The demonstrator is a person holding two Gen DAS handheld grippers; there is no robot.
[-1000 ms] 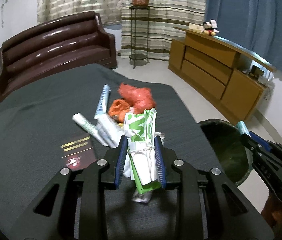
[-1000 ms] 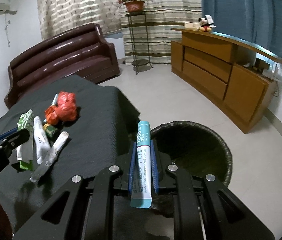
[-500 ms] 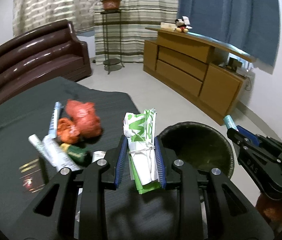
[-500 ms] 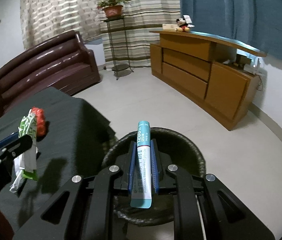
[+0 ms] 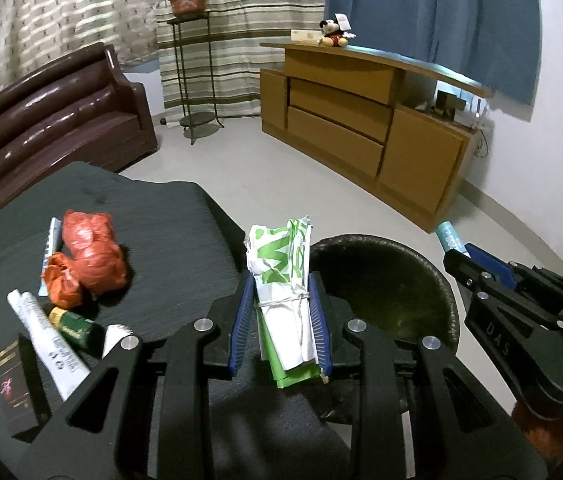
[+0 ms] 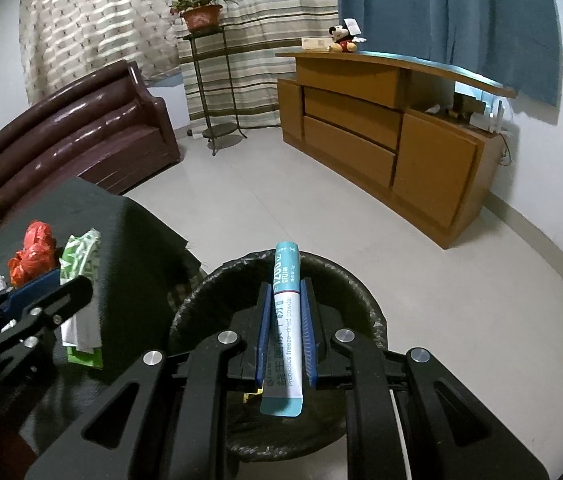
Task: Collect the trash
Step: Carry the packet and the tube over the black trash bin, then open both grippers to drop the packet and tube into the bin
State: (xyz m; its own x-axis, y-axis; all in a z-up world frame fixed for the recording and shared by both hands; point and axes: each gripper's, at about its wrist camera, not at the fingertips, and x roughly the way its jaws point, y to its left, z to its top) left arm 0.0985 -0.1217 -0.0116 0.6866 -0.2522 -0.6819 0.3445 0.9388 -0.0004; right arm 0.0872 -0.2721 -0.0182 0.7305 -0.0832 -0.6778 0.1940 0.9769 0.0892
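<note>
My left gripper [image 5: 280,286] is shut on a rolled green-and-white wrapper [image 5: 281,272] and holds it at the table's edge, just left of the black-lined trash bin [image 5: 385,280]. My right gripper [image 6: 286,294] is shut on a teal-and-white sachet tube [image 6: 285,312] and holds it over the bin [image 6: 209,292]. The right gripper also shows in the left wrist view [image 5: 461,256] beyond the bin's right side. The left gripper with its wrapper shows in the right wrist view [image 6: 69,284]. Red crumpled bags [image 5: 89,256], a white tube [image 5: 47,340] and a small green bottle [image 5: 75,325] lie on the dark table [image 5: 161,216].
A dark box [image 5: 15,384] lies at the table's near left. A brown sofa [image 5: 41,120] stands behind the table. A wooden sideboard [image 5: 361,128] and a plant stand [image 5: 191,68] stand across the pale floor.
Both grippers have swung right from the table toward the bin. The right gripper now holds its tube over the bin's opening; the left wrapper has reached the table's edge by the bin.
</note>
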